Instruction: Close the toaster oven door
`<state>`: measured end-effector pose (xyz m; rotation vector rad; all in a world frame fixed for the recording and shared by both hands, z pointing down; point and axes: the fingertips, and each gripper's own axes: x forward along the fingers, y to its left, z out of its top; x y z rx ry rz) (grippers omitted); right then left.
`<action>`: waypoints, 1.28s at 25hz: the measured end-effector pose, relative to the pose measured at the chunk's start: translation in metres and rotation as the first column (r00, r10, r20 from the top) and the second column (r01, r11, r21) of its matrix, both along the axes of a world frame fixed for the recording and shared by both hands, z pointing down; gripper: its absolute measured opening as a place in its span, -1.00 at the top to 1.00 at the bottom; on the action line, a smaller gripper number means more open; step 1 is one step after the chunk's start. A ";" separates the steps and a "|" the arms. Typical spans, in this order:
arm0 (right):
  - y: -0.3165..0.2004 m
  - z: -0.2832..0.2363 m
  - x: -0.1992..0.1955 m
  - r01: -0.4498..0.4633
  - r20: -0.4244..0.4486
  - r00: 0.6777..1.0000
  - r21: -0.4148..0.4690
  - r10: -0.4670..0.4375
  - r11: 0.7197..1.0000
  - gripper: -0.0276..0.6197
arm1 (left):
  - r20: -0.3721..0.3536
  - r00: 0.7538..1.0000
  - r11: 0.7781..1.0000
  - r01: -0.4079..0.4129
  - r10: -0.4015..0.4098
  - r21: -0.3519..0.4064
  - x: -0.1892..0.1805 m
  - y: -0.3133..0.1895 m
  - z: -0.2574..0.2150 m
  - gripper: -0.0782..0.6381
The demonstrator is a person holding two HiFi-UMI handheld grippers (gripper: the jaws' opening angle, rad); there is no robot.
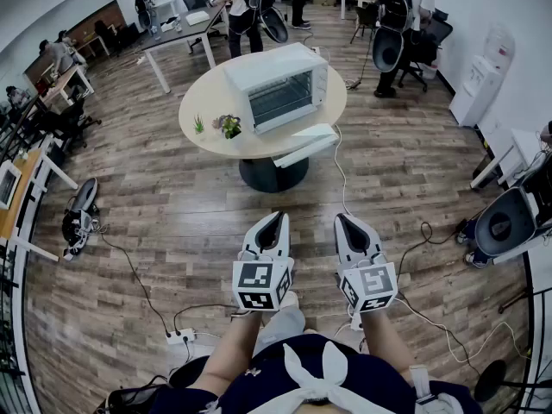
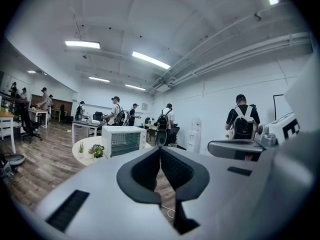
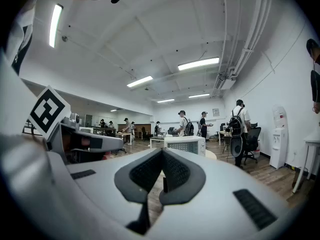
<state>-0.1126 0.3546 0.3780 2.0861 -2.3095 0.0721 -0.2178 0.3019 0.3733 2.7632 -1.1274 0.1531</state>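
A white toaster oven (image 1: 278, 87) stands on a round beige table (image 1: 207, 119), its glass door (image 1: 309, 142) hanging down open over the table's near edge. The oven (image 2: 123, 140) shows small and far off in the left gripper view, and the oven (image 3: 185, 145) likewise in the right gripper view. My left gripper (image 1: 279, 220) and right gripper (image 1: 342, 220) hover side by side low over the wooden floor, well short of the table. Both are shut with nothing between their pads.
Small potted plants (image 1: 226, 126) sit on the table's left part. Cables (image 1: 138, 283) trail across the floor to a power strip (image 1: 179, 336). Several people with backpacks (image 1: 397, 11) stand at desks behind. A water dispenser (image 1: 477, 89) is at right, a fan-like device (image 1: 506, 222) nearer right.
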 end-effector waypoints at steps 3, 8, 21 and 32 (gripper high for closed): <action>-0.026 0.001 0.008 -0.002 -0.001 1.000 0.002 0.002 1.000 0.91 | -0.010 1.000 1.000 0.000 0.000 0.002 0.008 -0.026 -0.002 0.71; -0.067 0.001 0.014 0.008 -0.004 1.000 -0.001 -0.008 1.000 0.91 | -0.020 1.000 1.000 -0.008 0.008 -0.001 0.020 -0.066 -0.003 0.71; -0.135 0.019 0.033 -0.019 -0.001 1.000 -0.030 0.019 0.999 0.90 | -0.005 0.998 0.998 -0.055 0.055 -0.042 0.036 -0.136 0.024 0.71; -0.180 0.032 0.076 -0.001 0.024 1.000 -0.066 0.003 0.998 0.60 | 0.010 0.997 0.996 -0.071 0.071 -0.050 0.063 -0.179 0.037 0.34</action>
